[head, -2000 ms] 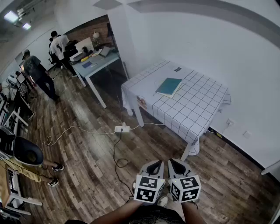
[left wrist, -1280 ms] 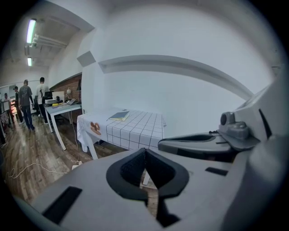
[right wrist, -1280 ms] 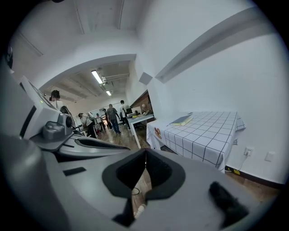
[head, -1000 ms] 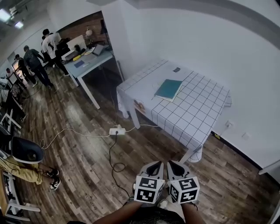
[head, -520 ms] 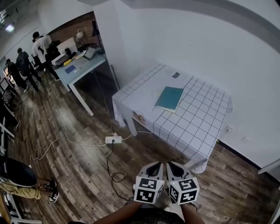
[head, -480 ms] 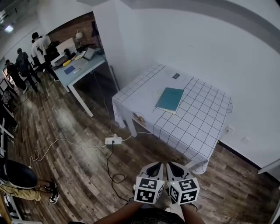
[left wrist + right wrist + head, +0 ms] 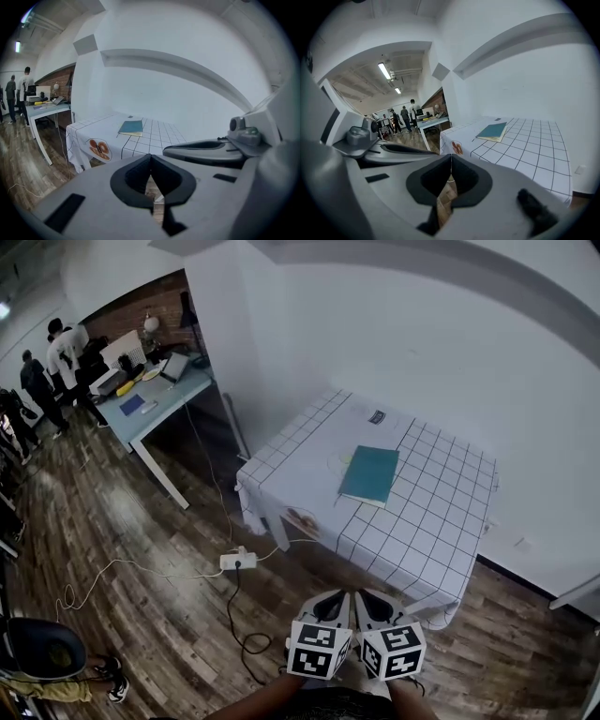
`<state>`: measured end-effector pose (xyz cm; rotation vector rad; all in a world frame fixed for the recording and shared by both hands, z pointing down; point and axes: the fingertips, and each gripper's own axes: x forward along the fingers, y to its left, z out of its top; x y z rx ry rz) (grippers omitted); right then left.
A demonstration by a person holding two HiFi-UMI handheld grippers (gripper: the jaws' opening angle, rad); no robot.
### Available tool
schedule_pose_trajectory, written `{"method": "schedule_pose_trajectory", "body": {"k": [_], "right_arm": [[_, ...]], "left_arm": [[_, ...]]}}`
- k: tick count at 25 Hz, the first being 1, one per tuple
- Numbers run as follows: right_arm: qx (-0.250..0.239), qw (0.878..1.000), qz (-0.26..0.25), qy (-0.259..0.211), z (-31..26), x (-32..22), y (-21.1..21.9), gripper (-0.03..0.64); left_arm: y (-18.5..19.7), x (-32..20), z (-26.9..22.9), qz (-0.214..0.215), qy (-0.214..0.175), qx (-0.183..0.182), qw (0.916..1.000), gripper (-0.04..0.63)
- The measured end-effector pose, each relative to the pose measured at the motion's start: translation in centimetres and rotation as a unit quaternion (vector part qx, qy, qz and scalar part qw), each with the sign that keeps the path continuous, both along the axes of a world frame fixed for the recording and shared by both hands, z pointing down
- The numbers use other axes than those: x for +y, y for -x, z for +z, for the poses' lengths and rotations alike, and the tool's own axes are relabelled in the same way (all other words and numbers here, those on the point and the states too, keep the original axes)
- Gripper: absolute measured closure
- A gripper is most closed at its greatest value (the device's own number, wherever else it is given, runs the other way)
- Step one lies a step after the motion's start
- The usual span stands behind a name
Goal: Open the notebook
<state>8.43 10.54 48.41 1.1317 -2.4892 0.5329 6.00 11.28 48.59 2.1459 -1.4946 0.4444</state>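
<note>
Left gripper (image 7: 328,599), right gripper (image 7: 377,600): jaws pressed together, nothing between them, side by side over the plank floor (image 7: 169,587). Notebook (image 7: 369,475): teal cover, closed, lying flat (pale page edge showing) mid-way on the grid-clothed table (image 7: 422,521), well ahead. Small dark item (image 7: 377,416) beyond it is too small to identify.

My claw (image 7: 451,158) is closed, its two dark jaws meeting with nothing between them. Ahead and to its right stands the desk (image 7: 543,161) under a white checked cloth, well apart from my tips. A teal notebook (image 7: 493,131) lies shut on it, beyond the claw. Below the jaws I see wooden floor (image 7: 449,192). Far ahead to the left, people (image 7: 404,118) stand near another desk (image 7: 432,122).
</note>
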Motion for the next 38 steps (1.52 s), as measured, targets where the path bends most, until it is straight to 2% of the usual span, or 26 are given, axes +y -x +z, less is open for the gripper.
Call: {"method": "schedule_pose_trajectory", "body": {"k": [8,18,28,38], "right_arm": [[0.01,1.0,0.028,-0.003,-0.1,-2.7,2.0,0.604],[0.005,0.999,0.048,-0.007,-0.1,-4.9,2.6,0.604],[-0.004,0.999,0.053,-0.007,0.7,-8.1,1.8,0.604],[-0.017,0.999,0.048,0.0,1.2,-13.9,0.5,0.604]], "left_arm": [[2.6,-2.7,0.0,0.021,-0.004,0.01,0.9997,0.588],[3.7,-5.0,0.0,0.033,-0.008,0.008,0.9994,0.588],[2.9,-8.3,0.7,0.036,-0.005,0.001,0.9994,0.588],[1.3,-14.0,1.2,0.034,0.004,-0.012,0.9993,0.588]]}}
